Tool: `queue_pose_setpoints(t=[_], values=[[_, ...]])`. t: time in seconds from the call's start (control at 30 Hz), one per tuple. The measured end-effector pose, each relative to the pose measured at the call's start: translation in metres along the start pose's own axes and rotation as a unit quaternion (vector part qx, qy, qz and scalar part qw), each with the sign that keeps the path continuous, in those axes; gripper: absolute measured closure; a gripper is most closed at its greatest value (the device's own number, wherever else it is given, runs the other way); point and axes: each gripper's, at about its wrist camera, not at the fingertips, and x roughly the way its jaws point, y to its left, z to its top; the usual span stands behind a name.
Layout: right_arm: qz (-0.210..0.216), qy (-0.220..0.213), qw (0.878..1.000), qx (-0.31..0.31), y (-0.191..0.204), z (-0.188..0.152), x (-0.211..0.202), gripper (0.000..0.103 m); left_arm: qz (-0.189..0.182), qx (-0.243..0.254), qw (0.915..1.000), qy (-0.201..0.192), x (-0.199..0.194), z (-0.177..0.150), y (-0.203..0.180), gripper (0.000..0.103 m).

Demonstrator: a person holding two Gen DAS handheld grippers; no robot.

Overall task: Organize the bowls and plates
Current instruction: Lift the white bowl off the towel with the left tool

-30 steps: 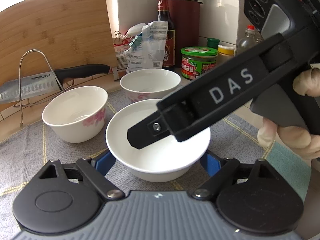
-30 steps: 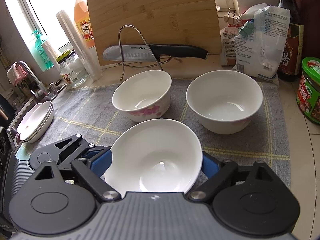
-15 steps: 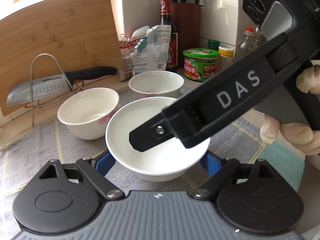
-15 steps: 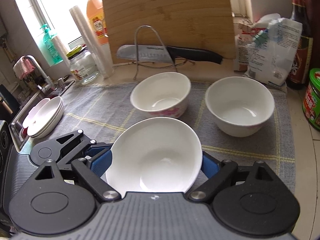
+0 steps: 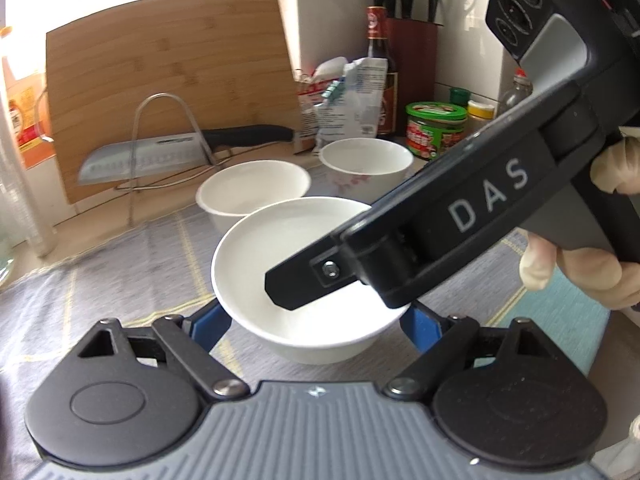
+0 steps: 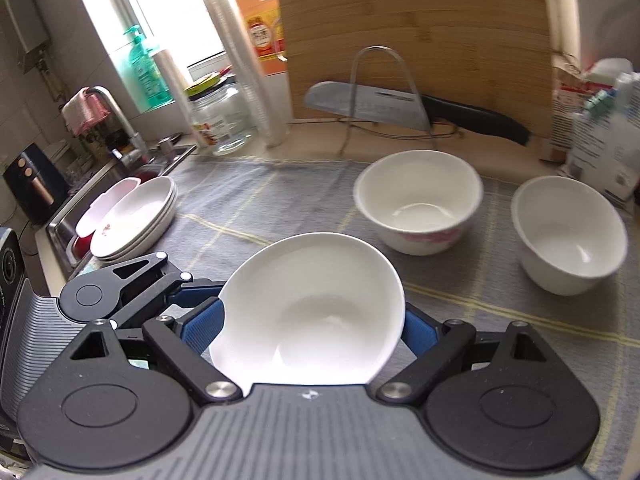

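Observation:
A white shallow bowl is held between both grippers above the grey mat. My left gripper has its blue pads against the bowl's sides. My right gripper grips it too; its arm crosses the left wrist view over the bowl. Two white floral bowls stand upright on the mat behind; they also show in the left wrist view. A stack of white plates lies at the mat's left edge by the sink.
A bamboo cutting board leans on the back wall with a knife on a wire rack. Jars, bottles and bags crowd the back right. A sink and tap, a glass jar and a cup stack lie at the left.
Both grippers have carried the held bowl leftward; the two floral bowls have shifted right in the right wrist view and the plate stack has come closer.

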Motion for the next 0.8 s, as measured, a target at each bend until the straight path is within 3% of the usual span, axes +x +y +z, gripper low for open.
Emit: queue_pose_setpoints(t=[0.8], values=[[0.052, 0.034, 0.997, -0.056, 0.077, 0.025, 0.065, 0.008, 0.057, -0.044, 0.9974, 0.011, -0.039, -0.038, 0.067, 0.013]])
